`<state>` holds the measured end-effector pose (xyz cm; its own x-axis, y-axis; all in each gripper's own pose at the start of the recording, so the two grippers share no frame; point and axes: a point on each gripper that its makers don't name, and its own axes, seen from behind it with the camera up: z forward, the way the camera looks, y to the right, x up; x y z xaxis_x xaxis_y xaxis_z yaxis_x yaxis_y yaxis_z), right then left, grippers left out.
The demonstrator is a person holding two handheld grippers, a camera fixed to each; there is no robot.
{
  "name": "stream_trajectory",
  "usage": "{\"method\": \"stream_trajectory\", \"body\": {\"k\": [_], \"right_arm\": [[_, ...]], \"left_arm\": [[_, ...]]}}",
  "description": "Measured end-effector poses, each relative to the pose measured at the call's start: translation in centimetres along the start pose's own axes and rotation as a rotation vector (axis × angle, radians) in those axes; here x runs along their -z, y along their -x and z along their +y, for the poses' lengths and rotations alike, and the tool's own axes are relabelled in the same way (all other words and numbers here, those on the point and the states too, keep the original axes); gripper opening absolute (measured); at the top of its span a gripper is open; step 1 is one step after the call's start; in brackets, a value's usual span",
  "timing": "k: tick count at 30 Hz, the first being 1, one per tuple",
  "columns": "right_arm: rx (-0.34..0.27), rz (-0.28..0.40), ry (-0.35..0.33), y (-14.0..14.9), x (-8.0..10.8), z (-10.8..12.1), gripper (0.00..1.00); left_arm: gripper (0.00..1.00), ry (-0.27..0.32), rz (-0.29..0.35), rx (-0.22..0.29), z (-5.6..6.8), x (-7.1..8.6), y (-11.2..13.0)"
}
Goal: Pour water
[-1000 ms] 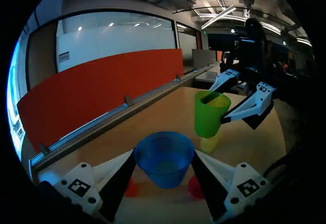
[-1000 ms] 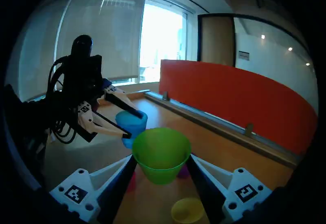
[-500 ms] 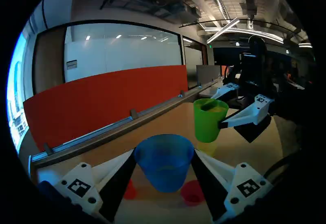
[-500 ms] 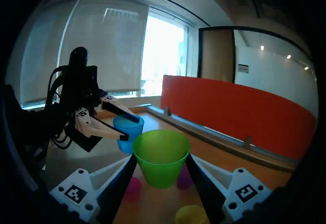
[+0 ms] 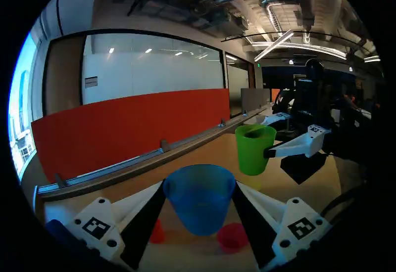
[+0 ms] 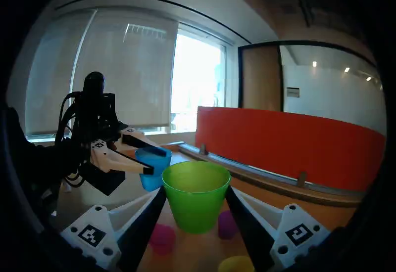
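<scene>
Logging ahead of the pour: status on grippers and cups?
Left gripper shut on blue cup, upright. Right gripper shut on green cup, upright; cups apart, no pour yet. Small cups on table below.

The left gripper [image 5: 198, 189] has two broad white plastic fingers [image 5: 129, 207] with black inner faces, narrowing toward the tips. Each finger base carries a square black-and-white marker [image 5: 95, 227] ringed by small dark screw heads [image 5: 102, 202]. The right gripper [image 6: 195, 193] is built alike: white, black-lined, with the same markers low in the frame. At the left of the right gripper view, the other gripper's housing [image 6: 96, 113] is black and boxy, topped by a rounded black knob [image 6: 93, 80], with black cables [image 6: 61, 123] looping beside it. The dark mass [image 6: 29, 173] at the left edge is perhaps a sleeve.
</scene>
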<state>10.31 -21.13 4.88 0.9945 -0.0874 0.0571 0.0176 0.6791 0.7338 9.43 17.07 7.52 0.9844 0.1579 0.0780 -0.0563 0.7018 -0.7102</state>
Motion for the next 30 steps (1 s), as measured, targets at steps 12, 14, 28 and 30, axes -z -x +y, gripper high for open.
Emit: {"method": "stream_trajectory", "body": {"k": [12, 14, 28, 30], "right_arm": [[0.012, 0.030, -0.003, -0.5, -0.1, -0.2, 0.90], [0.011, 0.031, -0.005, -0.6, -0.1, -0.3, 0.90], [0.012, 0.019, -0.028, 0.0, -0.6, -0.6, 0.90], [0.009, 0.017, -0.034, 0.2, -0.7, -0.8, 0.90]], "left_arm": [[0.89, -0.002, 0.039, 0.002, 0.1, 0.1, -0.7], [0.89, -0.002, 0.046, 0.007, 0.1, 0.1, -0.8], [0.89, -0.030, 0.083, -0.036, -0.7, 0.1, -2.2], [0.89, -0.032, 0.088, -0.043, -0.7, 0.1, -2.5]]}}
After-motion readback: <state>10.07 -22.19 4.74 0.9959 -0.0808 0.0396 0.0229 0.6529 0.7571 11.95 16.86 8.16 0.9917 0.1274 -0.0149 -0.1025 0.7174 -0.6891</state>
